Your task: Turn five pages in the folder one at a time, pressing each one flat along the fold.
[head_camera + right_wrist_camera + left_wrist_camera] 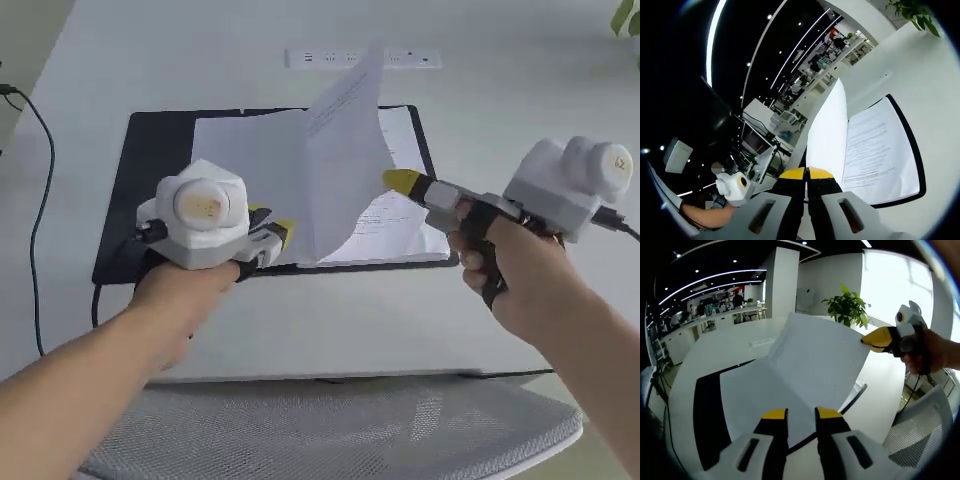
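A black folder [155, 150] lies open on the white table, with a blank left page and a printed right page [400, 215]. One sheet [345, 150] stands up from the fold, tilted. My right gripper [400, 182] is shut on that sheet's outer edge, yellow tips together [807, 172], the sheet [832, 130] rising just right of them. My left gripper [280, 235] rests low over the left page near the folder's front edge. Its jaws [801, 415] stand a narrow gap apart with nothing between them. From there the lifted sheet [820, 360] and the right gripper [880, 338] show ahead.
A white power strip [360, 58] lies beyond the folder. A dark cable [40, 200] runs down the table's left side. A grey mesh chair [330, 430] sits below the near table edge. A potted plant [847, 310] stands past the table.
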The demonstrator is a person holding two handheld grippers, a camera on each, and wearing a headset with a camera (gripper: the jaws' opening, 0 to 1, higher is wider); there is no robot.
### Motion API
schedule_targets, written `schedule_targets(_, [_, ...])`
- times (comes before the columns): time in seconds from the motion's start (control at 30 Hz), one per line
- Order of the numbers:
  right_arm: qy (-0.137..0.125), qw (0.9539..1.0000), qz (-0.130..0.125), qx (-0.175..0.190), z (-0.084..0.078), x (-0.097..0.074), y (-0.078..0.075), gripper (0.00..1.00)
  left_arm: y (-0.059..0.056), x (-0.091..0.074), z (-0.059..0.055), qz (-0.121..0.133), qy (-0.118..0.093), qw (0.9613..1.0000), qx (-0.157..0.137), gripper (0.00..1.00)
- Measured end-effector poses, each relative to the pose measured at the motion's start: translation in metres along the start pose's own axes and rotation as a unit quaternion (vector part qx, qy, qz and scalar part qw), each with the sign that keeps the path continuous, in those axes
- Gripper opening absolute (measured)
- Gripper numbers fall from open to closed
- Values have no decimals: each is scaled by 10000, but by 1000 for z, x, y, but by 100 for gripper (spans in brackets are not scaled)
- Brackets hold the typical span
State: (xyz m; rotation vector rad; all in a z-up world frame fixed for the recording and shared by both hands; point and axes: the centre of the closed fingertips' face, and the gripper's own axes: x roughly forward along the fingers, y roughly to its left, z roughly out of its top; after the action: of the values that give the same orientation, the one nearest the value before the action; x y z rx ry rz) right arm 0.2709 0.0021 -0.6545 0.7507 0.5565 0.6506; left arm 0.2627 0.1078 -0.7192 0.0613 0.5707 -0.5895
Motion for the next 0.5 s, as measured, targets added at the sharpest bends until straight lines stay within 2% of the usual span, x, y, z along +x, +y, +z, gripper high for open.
schedule_targets(0.2, [264,9994,211,-108,-15,24,21,0,17,-22,-5,165,-26,9998,-147,18])
schedule_targets(0.5, [811,9954,457,-234,-53,68,49,0,40,-56,-19,351,-9,9989,-307,18])
